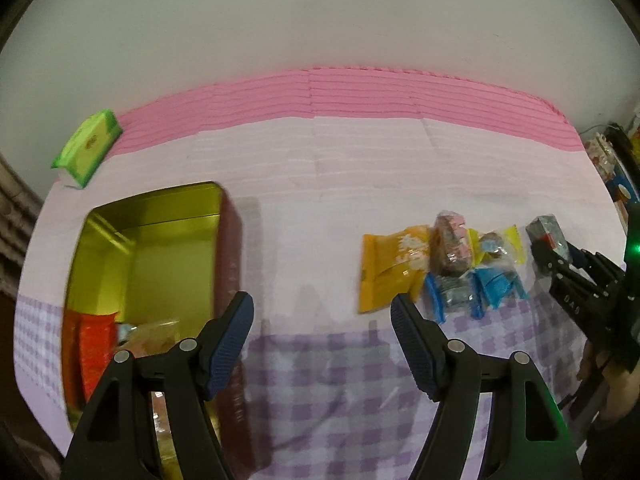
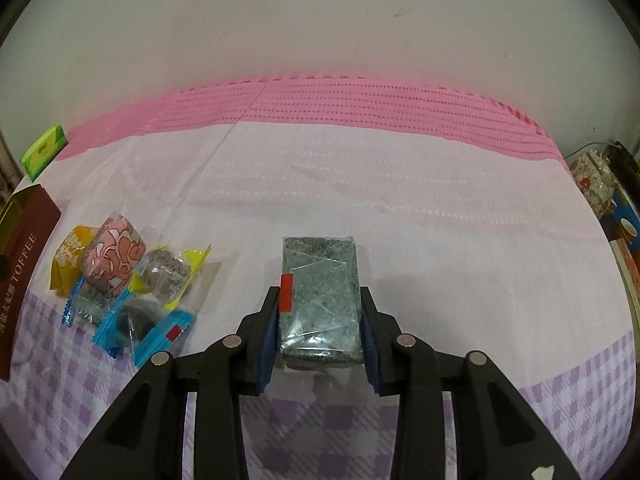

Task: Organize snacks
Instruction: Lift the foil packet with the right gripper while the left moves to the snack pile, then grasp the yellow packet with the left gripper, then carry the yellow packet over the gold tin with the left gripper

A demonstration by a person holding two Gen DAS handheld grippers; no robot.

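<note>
My right gripper (image 2: 320,304) is shut on a grey speckled snack block (image 2: 320,300) in clear wrap with a red tab, held just above the cloth; it also shows in the left wrist view (image 1: 546,236). My left gripper (image 1: 322,312) is open and empty, between the tin and the snack pile. The open gold-lined toffee tin (image 1: 176,200) sits at the left and holds orange and pale packets. The snack pile (image 1: 440,268) has a yellow packet (image 1: 390,268), a pink patterned one (image 2: 116,260) and blue-wrapped ones (image 2: 144,326).
A green tissue pack (image 1: 88,148) lies at the far left by the wall. The table carries a pink and purple checked cloth (image 1: 340,184). Boxes and clutter (image 2: 600,188) stand off the right edge. The tin's brown outer wall (image 2: 24,264) is left of the pile.
</note>
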